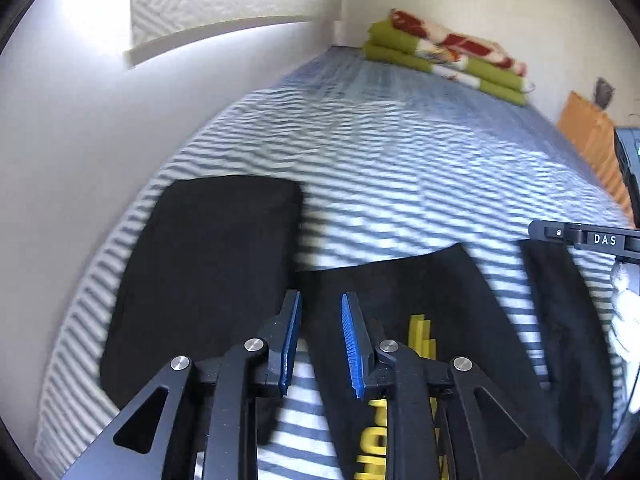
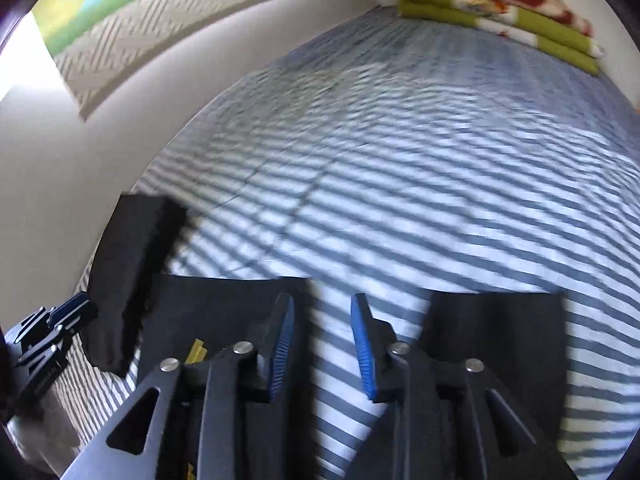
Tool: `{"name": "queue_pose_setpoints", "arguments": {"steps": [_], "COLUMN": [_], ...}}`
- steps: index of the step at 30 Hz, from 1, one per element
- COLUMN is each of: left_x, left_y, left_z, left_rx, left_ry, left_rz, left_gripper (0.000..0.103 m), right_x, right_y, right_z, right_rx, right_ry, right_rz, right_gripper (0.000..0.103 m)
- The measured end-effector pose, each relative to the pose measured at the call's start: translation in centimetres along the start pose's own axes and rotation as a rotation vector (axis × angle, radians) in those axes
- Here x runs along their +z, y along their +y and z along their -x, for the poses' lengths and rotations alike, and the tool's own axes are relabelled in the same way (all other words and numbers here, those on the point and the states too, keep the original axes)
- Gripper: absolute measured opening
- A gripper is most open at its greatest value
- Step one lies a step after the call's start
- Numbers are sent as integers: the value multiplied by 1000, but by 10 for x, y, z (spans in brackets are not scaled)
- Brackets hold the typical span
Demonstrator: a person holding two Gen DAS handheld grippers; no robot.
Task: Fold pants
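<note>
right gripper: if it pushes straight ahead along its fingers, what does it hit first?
Probably the striped bedsheet. The right gripper is open, nothing between its pads, aimed at the gap between the black pants' two legs. Depth is unclear.

A bed (image 1: 400,160) is carrying a blue-and-white striped cover, and the cover is lying mostly flat with shallow ripples. A folded blanket (image 1: 448,52), green with red and white patterning, is sitting at the far end of the bed against the wall. A white wall (image 1: 60,140) is running along the bed's left edge, and a textured white panel (image 1: 208,4) is projecting from it higher up. An orange item (image 1: 592,140) is showing at the right edge of the left wrist view; it is too blurred to identify.
</note>
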State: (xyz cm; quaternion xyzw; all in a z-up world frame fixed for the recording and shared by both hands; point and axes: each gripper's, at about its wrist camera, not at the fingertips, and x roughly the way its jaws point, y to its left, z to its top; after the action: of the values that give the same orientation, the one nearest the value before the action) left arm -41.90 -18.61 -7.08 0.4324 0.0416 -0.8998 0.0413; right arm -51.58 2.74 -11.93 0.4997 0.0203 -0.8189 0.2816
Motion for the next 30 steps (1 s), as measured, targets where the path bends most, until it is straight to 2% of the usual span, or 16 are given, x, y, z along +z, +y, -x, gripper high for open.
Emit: {"name": "queue_pose_setpoints", "arguments": {"steps": [1, 4, 7, 9, 12, 15, 18, 19, 21, 22, 23, 24, 26, 27, 28, 30], "left_x": [2, 7, 14, 14, 15, 12, 8, 6, 0, -2, -3, -3, 1, 2, 3, 3], "left_y": [-8, -41, -86, -113, -153, -190, -227, -236, -248, -253, -252, -250, -236, -228, -221, -220], "left_z": [1, -11, -34, -47, -76, -101, -117, -121, -129, -132, -131, -130, -131, -131, -133, -134], "left_rx": [-36, -133, -262, -298, -349, -336, -287, -268, -254, -253, -257, -268, -288, -309, -323, -329], "left_ry": [11, 49, 112, 136, 177, 201, 208, 215, 232, 225, 215, 211, 208, 206, 210, 207], "left_rz": [-14, -52, -61, -50, -47, -83, -196, -230, -279, -289, -290, -279, -203, -161, -134, -140], "left_gripper": [23, 23, 26, 31, 31, 31, 31, 25, 1, 1, 1, 1, 1, 1, 1, 1], "right_x": [-1, -8, -23, -31, -41, -44, -44, -43, -43, -43, -43, -43, -40, -38, -37, -38], "right_y": [-15, -75, -125, -145, -173, -187, -183, -179, -170, -161, -154, -150, -157, -163, -169, -181], "right_z": [11, 38, 37, 33, 25, 16, 7, 3, -5, -8, -9, -9, 1, 7, 11, 19], "right_rx": [-10, -140, -200, -245, -198, -159, -118, -123, -172, -214, -264, -307, -364, -488, -551, -475], "right_ry": [-13, -32, 40, 52, 64, 67, 62, 68, 80, 85, 79, 79, 38, 4, -10, -11], "right_rz": [-23, -115, -187, -210, -280, -314, -309, -288, -231, -181, -134, -100, -123, -140, -152, -204], "right_gripper": [28, 28, 28, 28, 28, 28, 28, 28, 28, 24, 5, 1, 0, 0, 3, 5]}}
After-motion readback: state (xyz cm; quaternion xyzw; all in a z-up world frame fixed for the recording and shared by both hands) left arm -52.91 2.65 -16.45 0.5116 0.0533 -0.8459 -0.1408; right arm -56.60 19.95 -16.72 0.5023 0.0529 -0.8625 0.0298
